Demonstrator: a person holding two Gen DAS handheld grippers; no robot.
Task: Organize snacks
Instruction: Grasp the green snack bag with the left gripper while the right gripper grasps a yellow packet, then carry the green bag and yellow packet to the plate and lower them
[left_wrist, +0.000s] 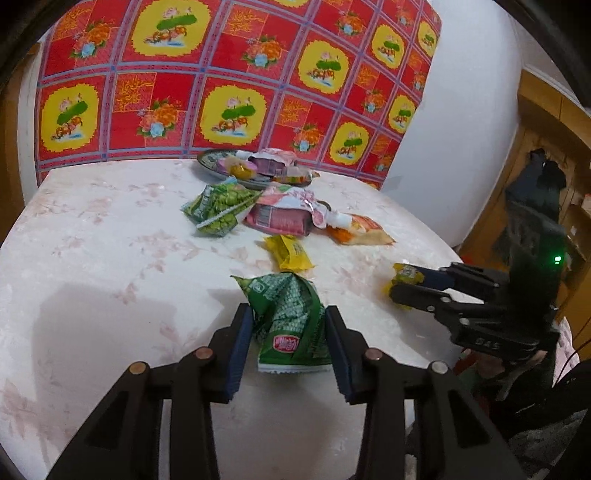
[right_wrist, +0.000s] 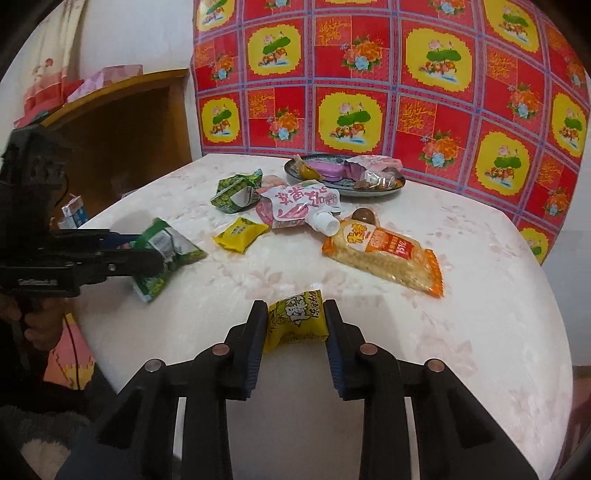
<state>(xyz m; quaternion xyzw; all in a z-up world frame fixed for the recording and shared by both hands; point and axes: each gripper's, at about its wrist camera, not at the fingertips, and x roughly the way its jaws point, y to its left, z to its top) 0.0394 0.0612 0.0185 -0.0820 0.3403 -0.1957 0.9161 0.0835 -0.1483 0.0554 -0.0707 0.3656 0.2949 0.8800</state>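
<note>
My left gripper (left_wrist: 289, 314) is shut on a green pea packet (left_wrist: 291, 317), held just above the pale floral table (left_wrist: 92, 240). In the right wrist view the same packet (right_wrist: 168, 251) hangs at the left in the left gripper (right_wrist: 147, 245). My right gripper (right_wrist: 295, 308) is shut on a small yellow packet (right_wrist: 297, 321), which also shows at the right edge of the left wrist view as the yellow packet (left_wrist: 406, 275). A second yellow packet (right_wrist: 240, 234), a green packet (right_wrist: 234, 194), a pink spouted pouch (right_wrist: 299, 203) and an orange packet (right_wrist: 384, 254) lie loose on the table.
A patterned plate (right_wrist: 291, 171) holding several snacks stands at the table's far side against a red and yellow floral cloth (right_wrist: 406, 92). A wooden cabinet (right_wrist: 122, 122) is at the left, with a small carton (right_wrist: 74, 214) below it. A person's hand (right_wrist: 37, 332) holds the left gripper.
</note>
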